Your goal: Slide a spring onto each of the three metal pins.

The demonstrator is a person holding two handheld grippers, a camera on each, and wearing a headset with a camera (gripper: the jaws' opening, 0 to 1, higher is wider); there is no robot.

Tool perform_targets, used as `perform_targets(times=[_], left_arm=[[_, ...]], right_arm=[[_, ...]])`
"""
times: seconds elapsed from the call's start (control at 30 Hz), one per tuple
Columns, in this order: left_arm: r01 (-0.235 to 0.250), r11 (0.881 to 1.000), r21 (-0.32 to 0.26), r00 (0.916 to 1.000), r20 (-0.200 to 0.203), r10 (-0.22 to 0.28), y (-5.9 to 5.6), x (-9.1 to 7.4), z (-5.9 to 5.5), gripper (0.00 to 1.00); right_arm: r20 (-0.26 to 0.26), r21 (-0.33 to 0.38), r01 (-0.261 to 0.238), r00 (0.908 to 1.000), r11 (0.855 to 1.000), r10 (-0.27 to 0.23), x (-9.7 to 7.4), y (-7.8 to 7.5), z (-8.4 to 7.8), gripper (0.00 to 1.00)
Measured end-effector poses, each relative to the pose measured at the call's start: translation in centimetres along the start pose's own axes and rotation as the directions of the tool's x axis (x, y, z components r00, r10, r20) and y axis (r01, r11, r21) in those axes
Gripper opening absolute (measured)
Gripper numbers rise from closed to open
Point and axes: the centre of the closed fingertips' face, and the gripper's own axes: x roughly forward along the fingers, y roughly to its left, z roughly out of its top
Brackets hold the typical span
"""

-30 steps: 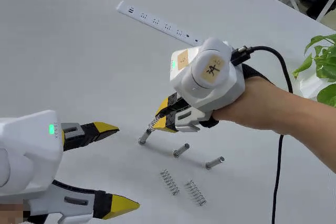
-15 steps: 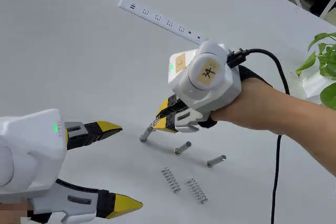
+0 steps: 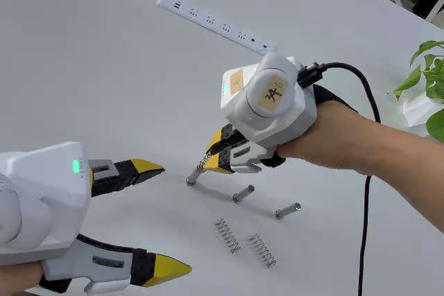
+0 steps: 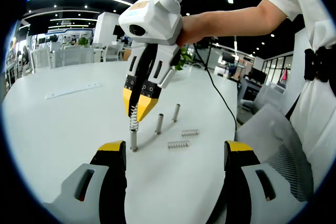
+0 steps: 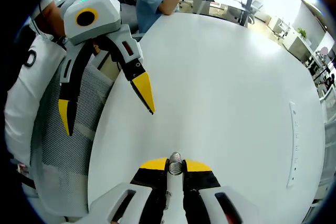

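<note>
The right gripper (image 3: 210,159) is pinching a light, probably bendy spring (image 4: 134,118) by its upper coils above a pin (image 4: 134,141); the left gripper (image 3: 175,217) is gaping, empty.

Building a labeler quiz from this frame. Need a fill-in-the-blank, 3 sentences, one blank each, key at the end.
1. The right gripper is shut on a ____, held over the end pin.
2. The left gripper holds nothing, and its jaws stand ____.
3. ____ loose springs lie flat on the table near the other two pins.

Missing words: spring; open; two.
</note>
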Motion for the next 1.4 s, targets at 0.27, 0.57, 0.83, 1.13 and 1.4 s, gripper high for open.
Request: perform_targets(times=[0.27,0.57,0.83,1.13,1.4], left_arm=[[0.007,1.000,-0.005,1.0000,0.000,-0.007,-0.2,0.2,0.0,0.75],[0.010,1.000,-0.008,0.9999,0.000,-0.010,-0.1,0.2,0.0,0.75],[0.011,1.000,-0.014,0.9999,-0.002,-0.011,-0.2,0.2,-0.2,0.74],[0.014,1.000,-0.021,0.9999,-0.004,-0.014,-0.2,0.4,-0.4,0.73],[0.013,1.000,-0.026,0.9999,-0.004,-0.013,-0.1,0.4,-0.5,0.73]], right_arm=[[-0.002,0.001,-0.004,1.0000,1.000,0.004,0.2,0.0,-0.1,0.07],[-0.002,0.005,-0.008,1.0000,1.000,0.008,0.4,0.1,-0.3,0.07],[-0.005,-0.001,-0.008,1.0000,1.000,0.008,0.8,0.0,-0.3,0.07],[-0.005,0.002,-0.012,0.9999,1.000,0.012,1.2,0.0,-0.4,0.07],[-0.009,0.000,-0.017,0.9998,1.000,0.017,1.7,-0.1,-0.6,0.07]])
